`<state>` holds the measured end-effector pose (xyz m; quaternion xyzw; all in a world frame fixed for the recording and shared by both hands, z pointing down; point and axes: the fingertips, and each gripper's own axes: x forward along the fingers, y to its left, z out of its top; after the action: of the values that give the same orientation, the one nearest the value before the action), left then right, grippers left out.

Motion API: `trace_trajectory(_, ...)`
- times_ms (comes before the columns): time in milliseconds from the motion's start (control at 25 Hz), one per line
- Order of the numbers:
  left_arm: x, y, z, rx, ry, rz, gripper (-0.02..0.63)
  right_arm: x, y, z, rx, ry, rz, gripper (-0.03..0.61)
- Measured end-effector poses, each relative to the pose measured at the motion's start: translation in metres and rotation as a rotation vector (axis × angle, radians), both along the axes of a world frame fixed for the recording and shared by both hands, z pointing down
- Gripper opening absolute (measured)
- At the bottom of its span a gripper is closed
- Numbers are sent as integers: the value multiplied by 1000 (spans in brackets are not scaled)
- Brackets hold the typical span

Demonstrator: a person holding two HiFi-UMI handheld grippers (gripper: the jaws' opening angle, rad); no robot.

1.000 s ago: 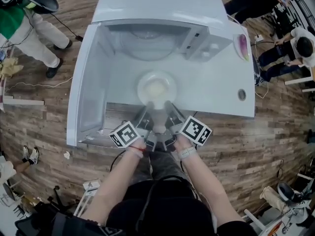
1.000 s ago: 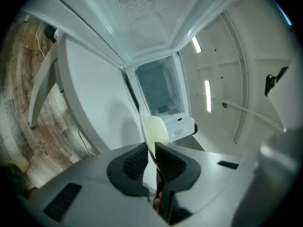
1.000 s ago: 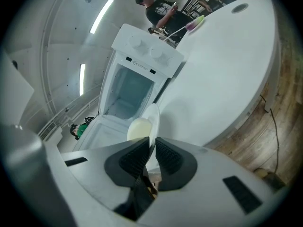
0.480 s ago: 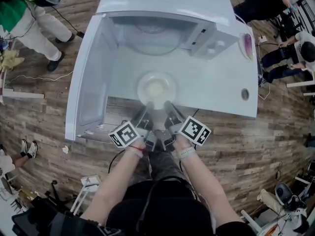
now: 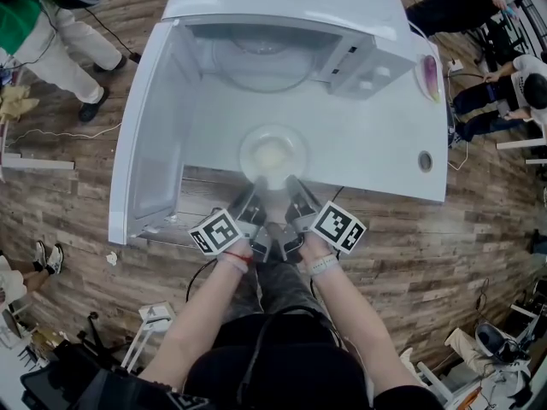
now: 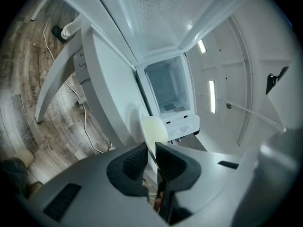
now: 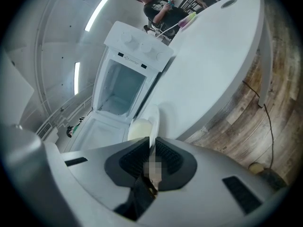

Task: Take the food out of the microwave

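Observation:
A white plate (image 5: 249, 142) with pale food (image 5: 272, 155) sits on the white table (image 5: 376, 156) in front of the microwave (image 5: 282, 54). The microwave's door (image 5: 149, 135) hangs open to the left and its cavity shows the bare turntable. My left gripper (image 5: 257, 187) is shut on the plate's near rim, and my right gripper (image 5: 292, 185) is shut on the rim just beside it. In the left gripper view the plate (image 6: 152, 128) runs edge-on between the pads of the gripper (image 6: 150, 158). The right gripper view shows the plate (image 7: 154, 118) and food (image 7: 138, 129) above the gripper (image 7: 152, 153).
A pink and yellow object (image 5: 424, 77) lies at the table's right edge, near a round hole (image 5: 425, 161). People stand at the upper left (image 5: 43, 41) and at the upper right (image 5: 504, 84). Cables trail over the wooden floor (image 5: 77, 220).

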<state>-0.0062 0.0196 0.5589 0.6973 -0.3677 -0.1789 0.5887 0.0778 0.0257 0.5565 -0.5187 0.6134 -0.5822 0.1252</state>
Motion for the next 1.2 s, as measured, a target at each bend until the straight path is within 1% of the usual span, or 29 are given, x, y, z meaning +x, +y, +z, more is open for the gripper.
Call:
trace_trajectory(240, 4, 3, 5, -6, -2, 17, 57, 4, 4, 5, -17, 6, 10, 55)
trace_trajectory(680, 11, 3, 9, -12, -10, 34, 58, 10, 4, 9, -31, -14, 52, 49)
trace_trajectory(880, 13, 3, 9, 8, -52, 72, 61, 13, 0, 8, -24, -22, 72, 48)
trace_trajectory(1200, 16, 6, 9, 2, -41, 124, 63, 21, -5, 11, -28, -9, 111, 48)
